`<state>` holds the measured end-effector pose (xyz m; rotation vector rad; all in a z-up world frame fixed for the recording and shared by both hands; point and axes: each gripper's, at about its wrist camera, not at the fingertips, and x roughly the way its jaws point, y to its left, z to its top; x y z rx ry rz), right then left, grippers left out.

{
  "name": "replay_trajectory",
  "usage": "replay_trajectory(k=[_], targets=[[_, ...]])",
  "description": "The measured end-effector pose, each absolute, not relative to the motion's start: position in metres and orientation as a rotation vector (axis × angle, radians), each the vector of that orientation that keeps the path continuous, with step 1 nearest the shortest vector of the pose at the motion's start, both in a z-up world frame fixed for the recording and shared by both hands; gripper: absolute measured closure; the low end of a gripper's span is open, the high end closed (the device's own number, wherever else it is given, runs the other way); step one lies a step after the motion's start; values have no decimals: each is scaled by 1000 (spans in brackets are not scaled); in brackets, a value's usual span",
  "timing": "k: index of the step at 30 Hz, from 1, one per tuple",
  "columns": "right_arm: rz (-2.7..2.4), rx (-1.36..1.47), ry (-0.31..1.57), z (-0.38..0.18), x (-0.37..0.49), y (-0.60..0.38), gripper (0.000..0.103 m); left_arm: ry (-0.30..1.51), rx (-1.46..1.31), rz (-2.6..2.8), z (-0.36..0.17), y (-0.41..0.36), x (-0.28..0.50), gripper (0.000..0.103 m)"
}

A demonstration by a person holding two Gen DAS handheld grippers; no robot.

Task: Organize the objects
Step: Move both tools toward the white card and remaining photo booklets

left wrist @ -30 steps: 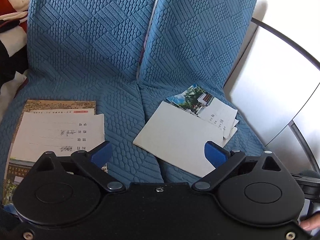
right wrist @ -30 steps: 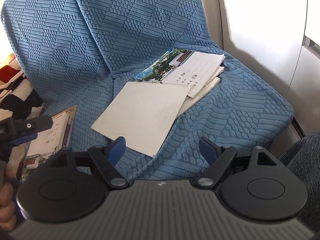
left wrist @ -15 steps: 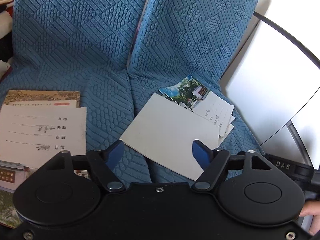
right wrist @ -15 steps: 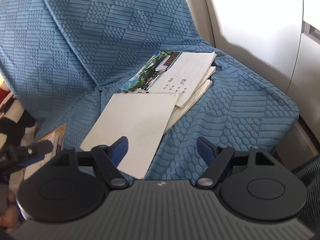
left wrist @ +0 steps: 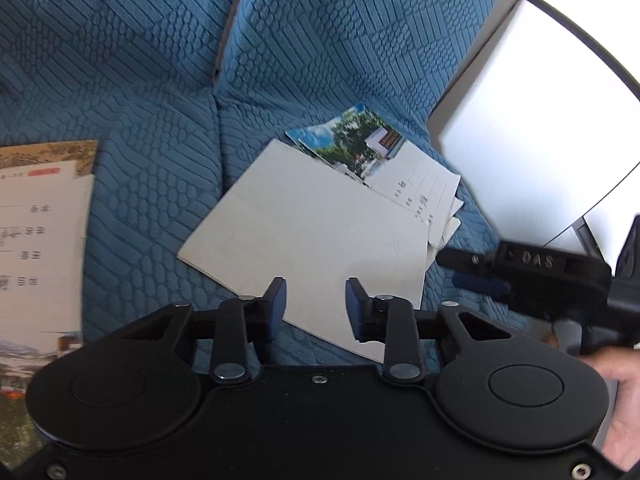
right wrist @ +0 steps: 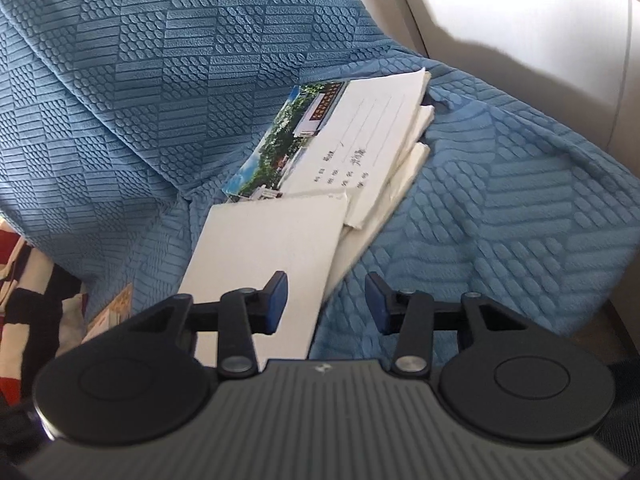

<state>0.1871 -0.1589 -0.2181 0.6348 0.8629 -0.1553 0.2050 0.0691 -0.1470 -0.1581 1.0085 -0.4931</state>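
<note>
**Both tools closing above the loose booklets on the blue sofa**

Left wrist view: the left tool [left wrist: 316, 300] sits at lower centre, its blue-padded jaws closing with only a narrow gap between them. Nothing is pinched; the pads hang over the near edge of a plain white rectangular card booklet [left wrist: 312, 232], which lies flat and skewed on the blue quilted sofa seat [left wrist: 160, 184]. Tucked partly under that booklet's far corner is a white exercise book with a photo strip of trees and a building [left wrist: 384, 160], with a few more white sheets poking out beneath it at centre right. At the left edge of the frame lies a separate stack of cream-and-white printed notebooks [left wrist: 40, 220], well apart from the middle pile. At right, the right tool [left wrist: 480, 270] comes in as a black body with a blue pad (blurred, so its grip cannot be read from here), and a person's hand [left wrist: 616, 400] shows at the lower right corner. A white wall panel [left wrist: 540, 120] fills the upper right.

Right wrist view: the right tool [right wrist: 326, 304] is at lower centre, jaws closing but roughly half apart, holding nothing. Its left pad overlaps the plain white booklet [right wrist: 268, 248]; its right pad is over bare blue seat fabric [right wrist: 500, 200]. The photo-strip exercise book [right wrist: 340, 140] lies beyond, at frame centre, over the other white sheets. A red, black and white patterned cloth [right wrist: 24, 288] shows at the lower left edge.
</note>
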Motion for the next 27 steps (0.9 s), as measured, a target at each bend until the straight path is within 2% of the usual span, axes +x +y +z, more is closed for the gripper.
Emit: replay_trajectory(k=[13,27], targets=[[-193,504,875,-234,220,-151,56,1085,-128,-509,-176,57,211,90],[-201,453,836,-240,222,-144,56,1103,-140,-513,-177,62,215,92]])
